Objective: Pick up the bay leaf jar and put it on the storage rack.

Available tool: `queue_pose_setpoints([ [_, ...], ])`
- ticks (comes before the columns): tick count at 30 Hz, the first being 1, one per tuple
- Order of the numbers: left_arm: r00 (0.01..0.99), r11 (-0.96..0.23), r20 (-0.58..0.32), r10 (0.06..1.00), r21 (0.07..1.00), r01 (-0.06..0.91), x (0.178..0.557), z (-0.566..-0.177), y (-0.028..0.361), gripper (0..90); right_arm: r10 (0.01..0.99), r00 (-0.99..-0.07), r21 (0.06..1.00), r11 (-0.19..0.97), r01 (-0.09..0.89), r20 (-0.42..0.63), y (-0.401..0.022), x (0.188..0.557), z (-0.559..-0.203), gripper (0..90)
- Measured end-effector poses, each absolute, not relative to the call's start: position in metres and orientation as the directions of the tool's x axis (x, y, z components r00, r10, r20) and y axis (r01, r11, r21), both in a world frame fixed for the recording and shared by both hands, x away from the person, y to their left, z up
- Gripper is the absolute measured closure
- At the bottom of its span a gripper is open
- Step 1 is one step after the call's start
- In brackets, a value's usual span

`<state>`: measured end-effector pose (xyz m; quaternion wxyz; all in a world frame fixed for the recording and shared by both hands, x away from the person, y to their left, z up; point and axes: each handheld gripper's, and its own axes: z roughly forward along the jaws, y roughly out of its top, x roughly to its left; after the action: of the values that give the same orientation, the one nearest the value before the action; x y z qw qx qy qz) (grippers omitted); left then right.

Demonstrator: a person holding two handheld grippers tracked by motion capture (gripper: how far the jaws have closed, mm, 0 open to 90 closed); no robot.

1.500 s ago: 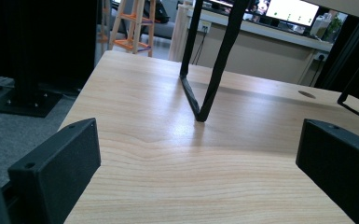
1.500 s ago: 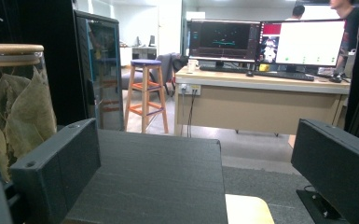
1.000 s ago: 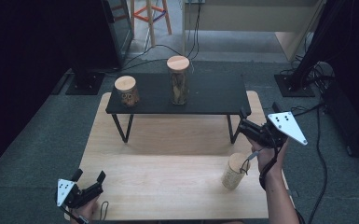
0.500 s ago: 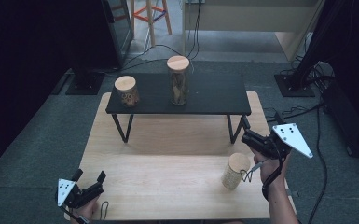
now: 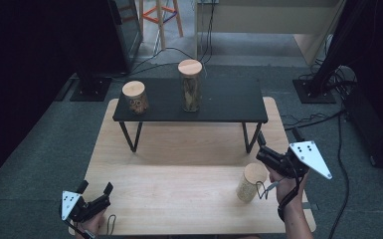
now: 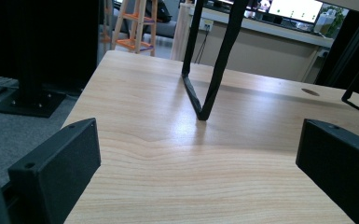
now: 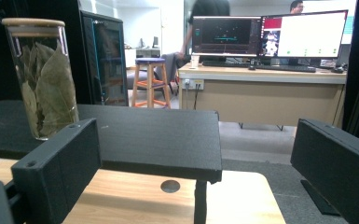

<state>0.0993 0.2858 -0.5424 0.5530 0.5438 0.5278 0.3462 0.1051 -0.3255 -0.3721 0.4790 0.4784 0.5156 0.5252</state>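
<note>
Just left of the spread right tool [image 5: 262, 147], jar [image 5: 251, 182], untouched.

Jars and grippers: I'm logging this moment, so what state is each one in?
Jar on table: upright, lid on, beside right gripper, not held.
Tall jar: upright on black shelf, lidded.
Short jar: upright on shelf, lidded.
Right gripper: open, empty.
Left gripper: open, empty.

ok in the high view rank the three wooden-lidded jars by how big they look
1. Tall glass jar of dried leaves on the black shelf.
2. Grain-filled jar on the wooden table beside the right gripper, though it sits nearer the camera.
3. Short round patterned jar.
</note>
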Motion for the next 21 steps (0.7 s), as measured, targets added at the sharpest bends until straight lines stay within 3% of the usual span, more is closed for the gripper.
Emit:
queue_pose_setpoints([
  [21, 0.204, 0.168, -0.206, 0.957, 0.967, 0.189, 0.099, -0.543, 0.286, 0.0, 0.995, -0.100, 1.000, -0.021, 0.005, 0.022, -0.321, 0.091, -0.390, 1.3],
])
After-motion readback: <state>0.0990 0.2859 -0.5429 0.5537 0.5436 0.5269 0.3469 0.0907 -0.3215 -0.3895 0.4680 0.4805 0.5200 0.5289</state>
